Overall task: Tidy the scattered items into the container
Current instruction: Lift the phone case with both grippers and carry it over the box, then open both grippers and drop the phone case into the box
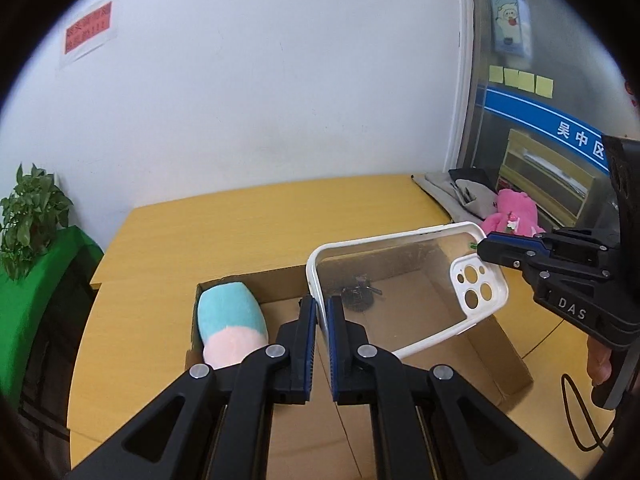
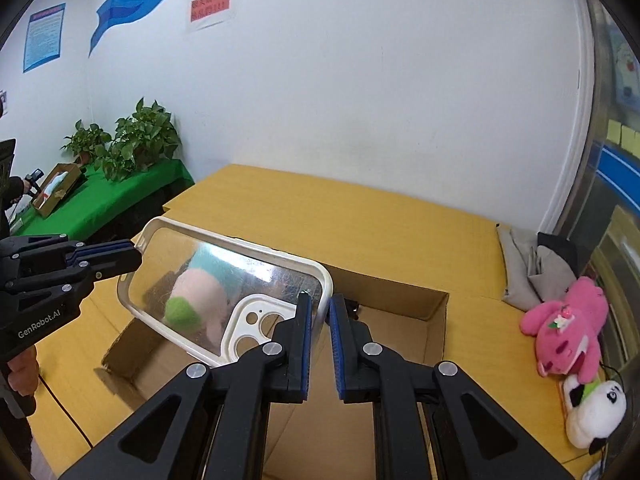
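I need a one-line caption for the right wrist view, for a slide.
Both grippers, right and left, hold a clear phone case over the cardboard box.

Left gripper (image 1: 322, 312): black plastic linkage arms, silver round rivets at the pivots, blue ribbed pads on the inner faces of the fingers (image 1: 307, 344). White lettering "GenRobot.AI" on its black body in the right wrist view. Right gripper (image 2: 318, 312): same build, black arms, silver rivets, blue ribbed pads. White letters "DAS" on its body in the left wrist view, small silver screws along the housing. Thin black cable (image 1: 576, 420) loops below its handle. Dark sleeve at the frame edge.
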Demonstrator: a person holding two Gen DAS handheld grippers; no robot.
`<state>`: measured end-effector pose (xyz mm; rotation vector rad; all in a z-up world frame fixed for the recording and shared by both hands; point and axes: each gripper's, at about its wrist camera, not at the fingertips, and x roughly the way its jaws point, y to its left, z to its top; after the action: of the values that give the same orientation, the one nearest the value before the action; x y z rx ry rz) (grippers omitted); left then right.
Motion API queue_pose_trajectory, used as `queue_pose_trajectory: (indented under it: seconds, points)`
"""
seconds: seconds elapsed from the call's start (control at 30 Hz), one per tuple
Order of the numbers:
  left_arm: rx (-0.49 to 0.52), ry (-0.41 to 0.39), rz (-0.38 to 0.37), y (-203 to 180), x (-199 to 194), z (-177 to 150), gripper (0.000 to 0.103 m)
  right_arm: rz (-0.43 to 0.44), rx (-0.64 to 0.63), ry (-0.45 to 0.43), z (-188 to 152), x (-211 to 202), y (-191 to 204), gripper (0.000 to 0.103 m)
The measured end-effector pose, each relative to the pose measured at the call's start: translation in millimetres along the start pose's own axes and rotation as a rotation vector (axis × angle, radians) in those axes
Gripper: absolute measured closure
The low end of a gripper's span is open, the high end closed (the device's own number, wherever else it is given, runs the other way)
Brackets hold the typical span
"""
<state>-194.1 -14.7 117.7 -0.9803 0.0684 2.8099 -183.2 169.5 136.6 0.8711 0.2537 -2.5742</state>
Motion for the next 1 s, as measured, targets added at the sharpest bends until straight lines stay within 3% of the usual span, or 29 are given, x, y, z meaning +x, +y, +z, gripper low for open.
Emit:
queue_pose_trajectory:
  seconds: [0.2,0.5,0.7,1.0]
  points:
    - [-0.013,0.135,-0.011,8,85,4,0.098,0.012,0.042,0.131,-3,81,-26,0.093]
    - [-0.022,0.397,0.023,14,195,-39,0.098,0.065,0.095,0.357,-44,199,-53,0.093]
    - [-0.024,0.492,0.064,17,230,-57,0.098,0.065,0.079,0.449,-68,251,-55,0.094]
    - [-0.020,0.567,0.116,12,250,-71,0.098,0.064,0.107,0.460,-81,265,-58,0.094]
